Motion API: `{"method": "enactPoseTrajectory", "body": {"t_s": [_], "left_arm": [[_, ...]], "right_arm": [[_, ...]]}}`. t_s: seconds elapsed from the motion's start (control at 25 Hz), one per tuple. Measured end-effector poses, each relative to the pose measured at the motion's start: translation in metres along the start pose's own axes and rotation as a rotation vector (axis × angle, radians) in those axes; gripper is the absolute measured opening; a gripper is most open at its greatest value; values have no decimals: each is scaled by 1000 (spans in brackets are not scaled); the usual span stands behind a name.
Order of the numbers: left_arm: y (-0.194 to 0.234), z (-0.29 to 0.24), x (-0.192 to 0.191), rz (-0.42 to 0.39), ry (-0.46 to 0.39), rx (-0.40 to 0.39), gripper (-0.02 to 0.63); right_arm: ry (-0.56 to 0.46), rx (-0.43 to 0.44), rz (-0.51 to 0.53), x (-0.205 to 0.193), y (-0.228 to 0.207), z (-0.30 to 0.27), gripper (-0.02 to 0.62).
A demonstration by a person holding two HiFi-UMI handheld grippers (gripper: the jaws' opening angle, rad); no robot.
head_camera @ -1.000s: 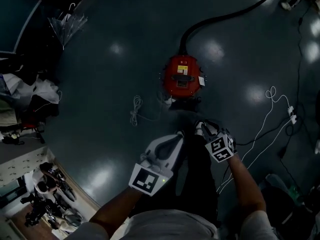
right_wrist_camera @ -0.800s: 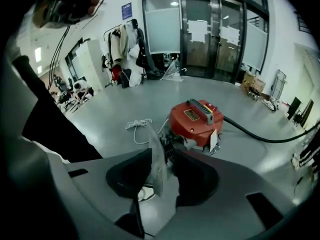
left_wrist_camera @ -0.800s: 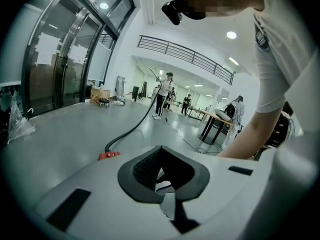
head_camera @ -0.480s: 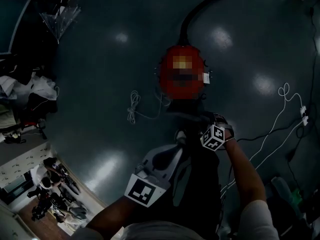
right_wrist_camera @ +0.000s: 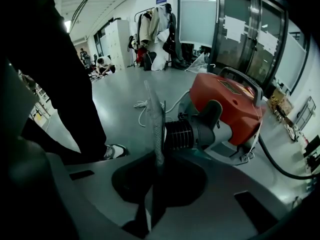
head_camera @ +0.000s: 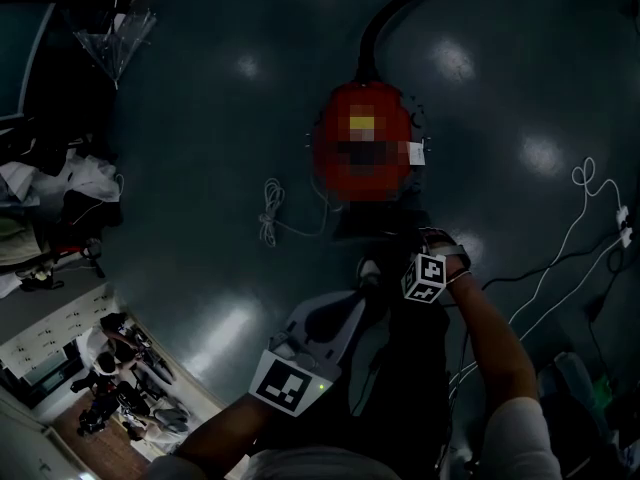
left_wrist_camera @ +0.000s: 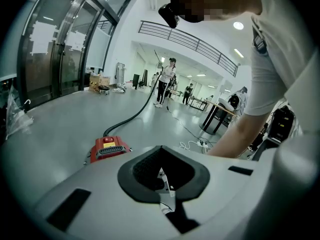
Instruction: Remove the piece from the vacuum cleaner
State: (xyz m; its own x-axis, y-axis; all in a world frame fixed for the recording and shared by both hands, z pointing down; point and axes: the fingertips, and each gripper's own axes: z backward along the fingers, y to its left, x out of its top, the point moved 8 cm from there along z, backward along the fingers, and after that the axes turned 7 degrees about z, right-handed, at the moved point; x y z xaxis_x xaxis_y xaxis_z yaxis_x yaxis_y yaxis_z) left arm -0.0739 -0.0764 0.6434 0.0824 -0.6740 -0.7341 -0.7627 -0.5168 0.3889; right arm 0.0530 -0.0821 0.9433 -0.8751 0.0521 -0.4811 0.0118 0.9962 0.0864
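The red vacuum cleaner sits on the dark floor, its black hose running off to the far side. In the right gripper view its red body is close ahead, with a black ribbed round piece sticking out of its near end. My right gripper is just left of that piece. Its jaws are closing and look almost together, with nothing visible between them. In the head view it is at the vacuum's near end. My left gripper is held back above the floor, jaws together and empty, and sees the vacuum from a distance.
A coiled white cord lies left of the vacuum, and more white cables trail at the right. A clear umbrella and a clothes pile are far left. The person's shoe and dark trouser leg are close to my right gripper.
My right gripper has moved forward to the vacuum's near end. The head view has shifted, so the vacuum sits higher in it. The left gripper has hardly moved.
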Motion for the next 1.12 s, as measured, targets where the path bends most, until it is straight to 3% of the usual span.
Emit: {"method": "enactPoseTrajectory", "body": {"t_s": [0.28,0.52,0.96,1.12], "left_arm": [[-3,9,2,-1,0,2,6],[-9,33,11,0,-33,6,6],[-81,128,86,-54,-83,-72,6],[-107,171,114,-51,-89,-87,6]], "right_arm": [[11,58,69,7,10,6,37],[11,61,25,26,14,41,37],[-97,48,-131,142,36,245,37],[-129,31,-136,189,44,325,37]]}}
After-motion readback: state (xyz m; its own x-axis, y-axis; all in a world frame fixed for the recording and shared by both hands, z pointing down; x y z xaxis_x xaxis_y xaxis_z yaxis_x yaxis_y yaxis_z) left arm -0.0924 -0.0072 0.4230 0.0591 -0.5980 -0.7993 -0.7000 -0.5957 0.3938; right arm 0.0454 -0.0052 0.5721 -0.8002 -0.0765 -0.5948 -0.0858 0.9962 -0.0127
